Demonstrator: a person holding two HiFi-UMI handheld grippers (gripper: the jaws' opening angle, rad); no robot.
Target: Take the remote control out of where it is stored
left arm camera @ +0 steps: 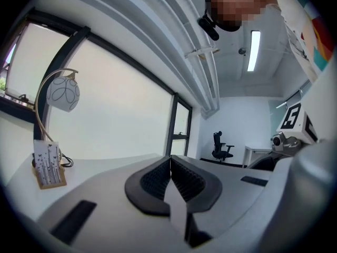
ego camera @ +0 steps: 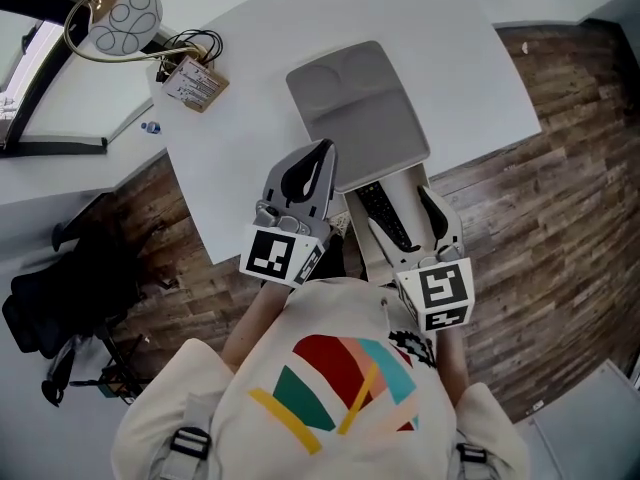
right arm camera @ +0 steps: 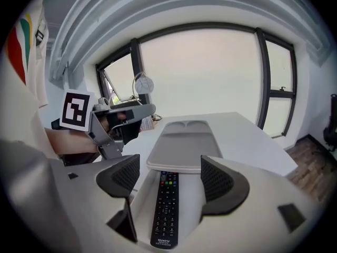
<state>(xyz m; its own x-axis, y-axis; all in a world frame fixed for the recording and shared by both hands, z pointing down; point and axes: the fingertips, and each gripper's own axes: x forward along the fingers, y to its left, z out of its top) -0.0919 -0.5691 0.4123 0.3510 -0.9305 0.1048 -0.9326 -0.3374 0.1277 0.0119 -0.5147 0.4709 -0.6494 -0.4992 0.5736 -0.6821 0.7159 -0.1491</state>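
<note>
One squeeze pending: straddling the remote control point(right arm camera: 166, 215), lying in the case point(right arm camera: 192, 204) partly under its lid point(right arm camera: 181, 146), with the wide-open, empty right gripper point(right arm camera: 169, 181); centring before closing on its long edges; shut left gripper point(left arm camera: 170, 181) idling.

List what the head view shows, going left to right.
White round-shaded lamp on a curved brass arm → printed card in a wooden stand → left gripper → black remote control. Left out, since both overlap the remote: grey flat lid, right gripper.
</note>
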